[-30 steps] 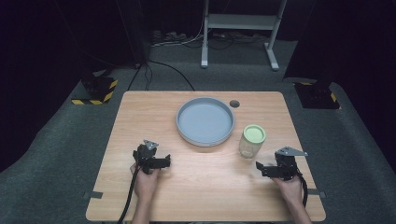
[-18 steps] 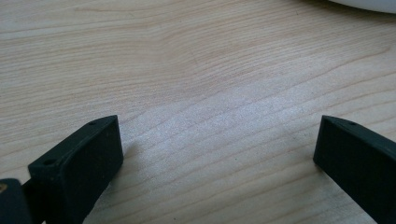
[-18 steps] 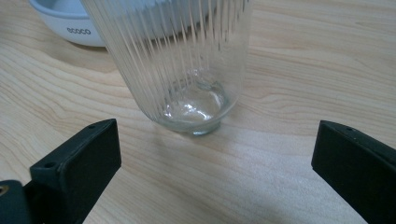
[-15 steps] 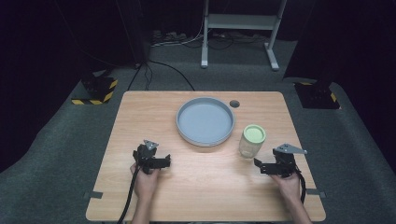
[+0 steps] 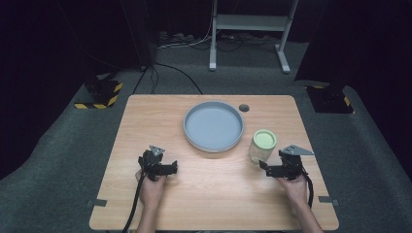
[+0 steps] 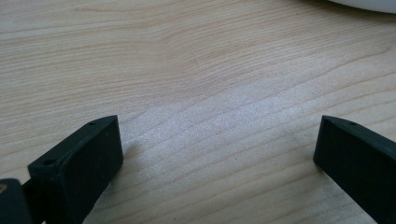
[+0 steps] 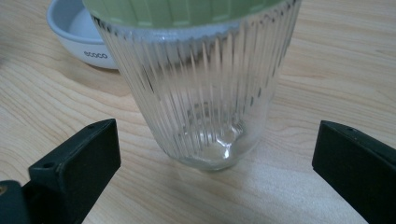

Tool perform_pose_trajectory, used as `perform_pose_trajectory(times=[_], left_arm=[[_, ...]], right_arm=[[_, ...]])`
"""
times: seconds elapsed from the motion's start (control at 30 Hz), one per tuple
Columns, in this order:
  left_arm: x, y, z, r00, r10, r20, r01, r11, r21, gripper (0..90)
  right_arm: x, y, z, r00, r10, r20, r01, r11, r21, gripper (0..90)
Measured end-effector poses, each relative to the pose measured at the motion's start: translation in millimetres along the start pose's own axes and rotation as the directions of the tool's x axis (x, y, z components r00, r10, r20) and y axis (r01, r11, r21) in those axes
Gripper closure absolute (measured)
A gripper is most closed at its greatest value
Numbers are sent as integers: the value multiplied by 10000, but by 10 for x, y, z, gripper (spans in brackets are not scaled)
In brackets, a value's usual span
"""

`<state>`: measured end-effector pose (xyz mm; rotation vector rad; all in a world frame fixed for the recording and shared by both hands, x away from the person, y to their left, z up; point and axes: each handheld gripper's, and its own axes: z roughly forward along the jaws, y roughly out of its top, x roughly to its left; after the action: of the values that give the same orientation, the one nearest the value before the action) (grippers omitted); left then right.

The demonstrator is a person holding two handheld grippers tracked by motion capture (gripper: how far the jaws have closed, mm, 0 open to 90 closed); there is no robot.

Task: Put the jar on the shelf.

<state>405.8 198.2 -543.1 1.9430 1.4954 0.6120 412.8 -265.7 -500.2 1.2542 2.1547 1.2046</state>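
Right gripper (image 5: pixel 266 169) — jaws wide apart, empty — faces the ribbed clear glass with green lid (image 7: pixel 196 79), just short of it. Left gripper (image 5: pixel 167 168) equally wide open over the bare wooden table (image 6: pixel 196 60).

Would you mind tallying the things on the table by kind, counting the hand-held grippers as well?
Bowl, grey: 1
Glass jar with a green lid: 1
Hand-held grippers, both open: 2 (left hand-held gripper, right hand-held gripper)
Total: 4
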Motion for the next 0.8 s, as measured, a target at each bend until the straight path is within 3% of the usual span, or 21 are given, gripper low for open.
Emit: perform_pose_trajectory(times=[0.8], left_arm=[[1, 3, 2, 10000, -11, 3, 11, 10000, 10, 14]], right_arm=[[52, 193, 127, 9999, -127, -112, 122, 9993, -366, 9]])
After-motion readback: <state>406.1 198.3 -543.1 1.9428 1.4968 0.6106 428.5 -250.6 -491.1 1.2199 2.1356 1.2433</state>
